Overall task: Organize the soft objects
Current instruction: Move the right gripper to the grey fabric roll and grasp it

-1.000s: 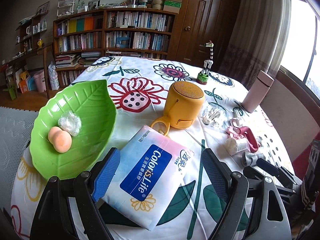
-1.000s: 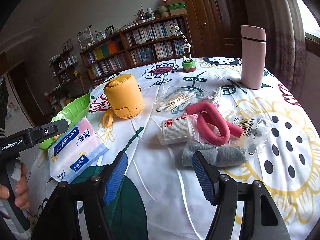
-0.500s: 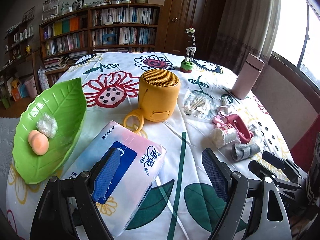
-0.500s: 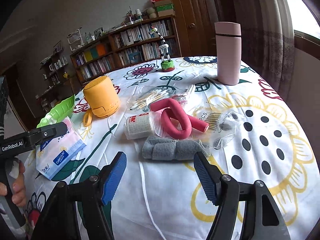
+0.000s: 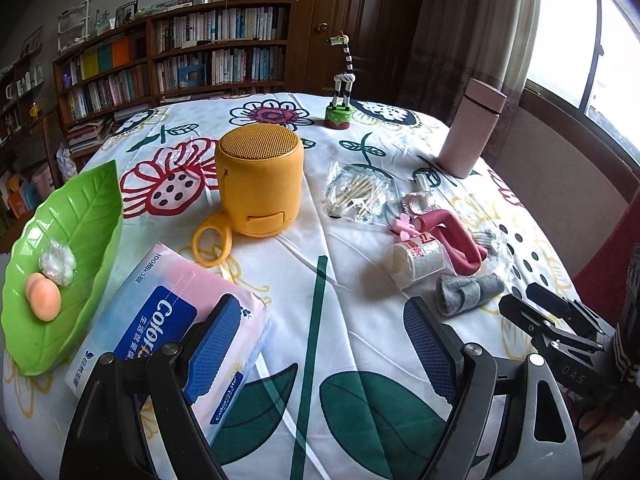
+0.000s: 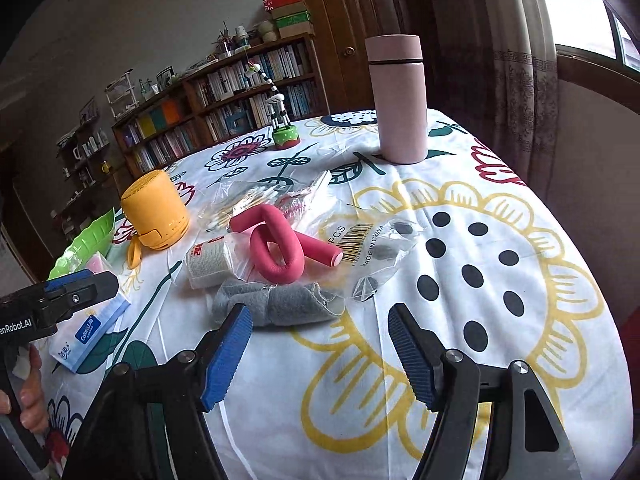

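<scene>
**Right gripper lines up on the grey cloth, nothing picked yet**

Both tools are empty here. The right gripper (image 6: 320, 354) hovers low over the bench (image 6: 520, 280), blue pads spread wide apart, and just beyond its tips at centre frame lies the rolled grey felt cloth (image 6: 280, 304). That looks like the target: this reads as the approach step, with no soft item lifted so far. The next move, by my reckoning, calls for a short push forward and down so the pads straddle the roll across its narrow side, then a gentle close, since felt will squash and could drag the pink foam curler (image 6: 276, 246) and the white gauze roll (image 6: 210, 258) that touch it from behind.

Over in the left wrist view, the left gripper (image 5: 320, 344) also stands open, its left pad hanging over the tissue pack (image 5: 160, 312) at lower left, not gripping it. Further left sits the green leaf dish (image 5: 76, 216), already holding a peach sponge (image 5: 43, 296) and a clear wrapped bundle (image 5: 57, 260), the likely drop-off.

The bench wears a white cloth printed with big flowers and leaves. A yellow speaker (image 5: 259, 178) sits mid-frame, a bag of cotton swabs (image 5: 356, 196) to its right, a pink flask (image 6: 397, 96) near the top. Bookshelves (image 5: 180, 60), a dark wooden door and a curtained window fill the room behind.
</scene>
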Motion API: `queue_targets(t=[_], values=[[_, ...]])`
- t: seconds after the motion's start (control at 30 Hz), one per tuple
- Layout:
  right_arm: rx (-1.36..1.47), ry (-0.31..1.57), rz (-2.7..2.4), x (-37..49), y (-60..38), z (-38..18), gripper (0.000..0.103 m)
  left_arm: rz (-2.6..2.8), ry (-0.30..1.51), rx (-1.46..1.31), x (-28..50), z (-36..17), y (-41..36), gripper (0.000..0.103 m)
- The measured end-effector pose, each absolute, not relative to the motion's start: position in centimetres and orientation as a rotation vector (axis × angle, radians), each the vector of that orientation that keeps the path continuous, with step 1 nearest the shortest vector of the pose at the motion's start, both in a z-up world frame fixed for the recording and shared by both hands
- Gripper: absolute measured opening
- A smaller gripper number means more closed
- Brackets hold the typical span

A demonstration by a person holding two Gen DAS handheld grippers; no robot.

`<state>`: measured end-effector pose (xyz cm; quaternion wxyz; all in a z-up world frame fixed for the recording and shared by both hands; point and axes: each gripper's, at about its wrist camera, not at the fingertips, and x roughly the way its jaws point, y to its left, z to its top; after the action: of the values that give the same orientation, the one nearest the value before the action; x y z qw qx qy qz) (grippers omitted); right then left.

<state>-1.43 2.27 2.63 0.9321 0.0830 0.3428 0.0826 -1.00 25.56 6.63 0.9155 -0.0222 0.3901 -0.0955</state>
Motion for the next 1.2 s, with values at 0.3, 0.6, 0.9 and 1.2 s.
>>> queue_targets(t=[0.3, 0.6, 0.9, 1.2], values=[[0.166, 0.723, 0.173, -0.5, 2.4, 2.3, 0.082, -0.244, 0.824, -0.030, -0.2, 5.9, 23.6, 0.085], [0.109, 0.807, 0.238, 1.5, 5.1, 1.3, 0.091, -0.238, 0.817, -0.054, 0.0, 6.1, 24.2, 0.085], [0.074, 0.833, 0.202, 2.7, 6.2, 1.1, 0.091, -0.241, 0.821, -0.054, 0.3, 5.9, 24.2, 0.085], [0.072, 0.824, 0.223, 2.0, 6.0, 1.6, 0.072, -0.238, 0.822, -0.046, 0.8, 5.9, 23.7, 0.085]])
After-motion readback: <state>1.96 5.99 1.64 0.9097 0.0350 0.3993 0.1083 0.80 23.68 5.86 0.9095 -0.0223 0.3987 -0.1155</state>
